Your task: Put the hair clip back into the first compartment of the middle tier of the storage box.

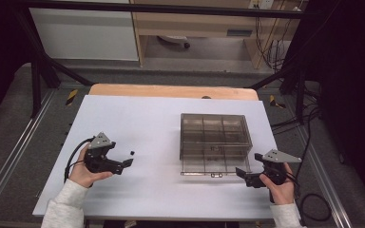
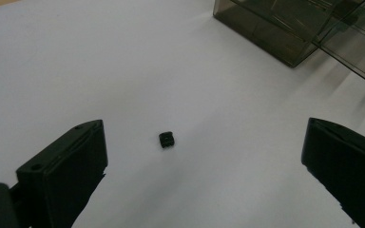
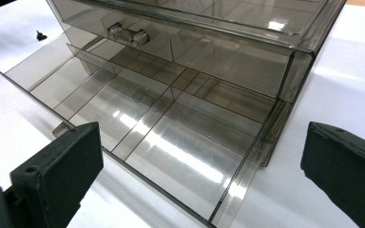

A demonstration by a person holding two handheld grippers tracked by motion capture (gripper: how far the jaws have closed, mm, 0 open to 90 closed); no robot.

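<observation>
Smoky drawer box (image 1: 215,137) on white desk (image 1: 142,190), bottom drawer (image 3: 138,123) pulled out with bare compartments, small black part (image 2: 167,139) on open desk just ahead of left claw (image 1: 128,162), jaws apart, right claw (image 1: 241,172) spread wide at the drawer's front edge.

The small black part (image 2: 167,139) is too small to identify in any view. In the left gripper view, the smoky drawer box (image 2: 285,28) is cut off by the top and right edges.
</observation>
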